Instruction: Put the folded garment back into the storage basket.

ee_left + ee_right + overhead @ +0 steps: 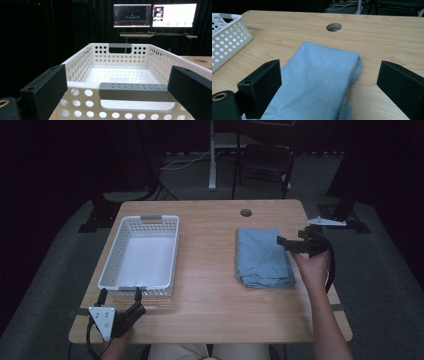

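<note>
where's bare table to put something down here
The widest bare patch lies between the white basket and the folded blue cloth. The front strip of table is also bare. The basket interior looks empty. It is tighter at the basket's near end by the left gripper and the cloth's right edge by the right gripper.
</note>
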`<action>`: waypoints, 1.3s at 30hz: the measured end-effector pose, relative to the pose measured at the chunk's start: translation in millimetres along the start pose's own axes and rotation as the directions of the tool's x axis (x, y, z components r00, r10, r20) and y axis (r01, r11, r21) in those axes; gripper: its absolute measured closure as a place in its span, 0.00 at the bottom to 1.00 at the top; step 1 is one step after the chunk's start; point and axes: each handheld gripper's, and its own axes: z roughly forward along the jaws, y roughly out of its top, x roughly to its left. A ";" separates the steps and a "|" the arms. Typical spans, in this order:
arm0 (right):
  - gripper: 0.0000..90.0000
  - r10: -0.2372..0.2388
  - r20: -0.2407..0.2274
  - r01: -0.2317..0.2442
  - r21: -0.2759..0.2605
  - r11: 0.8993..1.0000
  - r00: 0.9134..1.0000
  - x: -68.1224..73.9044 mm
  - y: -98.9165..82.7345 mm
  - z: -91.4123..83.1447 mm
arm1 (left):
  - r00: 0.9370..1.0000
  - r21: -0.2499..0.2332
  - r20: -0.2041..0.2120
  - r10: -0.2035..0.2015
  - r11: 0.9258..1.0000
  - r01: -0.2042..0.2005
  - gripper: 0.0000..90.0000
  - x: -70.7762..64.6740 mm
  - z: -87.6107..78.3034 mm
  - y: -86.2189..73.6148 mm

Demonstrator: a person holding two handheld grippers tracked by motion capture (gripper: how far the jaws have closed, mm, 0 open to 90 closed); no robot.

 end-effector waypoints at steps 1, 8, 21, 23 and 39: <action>0.06 0.003 -0.002 -0.003 0.004 1.000 1.000 -0.4 -0.2 1.7 | 1.000 0.000 0.000 0.000 1.000 0.000 0.04 0.0 0.0 0.0; 0.06 0.025 -0.026 -0.024 0.062 0.998 0.999 -1.6 -2.6 14.2 | 1.000 -0.002 0.001 0.000 1.000 0.000 0.04 0.1 -0.1 -0.1; 0.06 0.069 -0.055 -0.058 0.187 0.981 0.996 -7.5 -20.3 38.8 | 1.000 -0.005 0.008 0.000 1.000 0.000 0.04 0.2 -0.8 -0.1; 0.06 0.072 -0.057 -0.060 0.192 0.979 0.996 -8.3 -22.0 40.6 | 1.000 -0.003 0.007 0.000 1.000 0.000 0.04 0.2 -0.6 -0.1; 0.13 0.059 -0.056 -0.043 0.250 0.967 0.997 -5.9 -30.5 60.7 | 1.000 -0.002 0.007 0.000 1.000 0.000 0.04 0.1 -0.4 0.0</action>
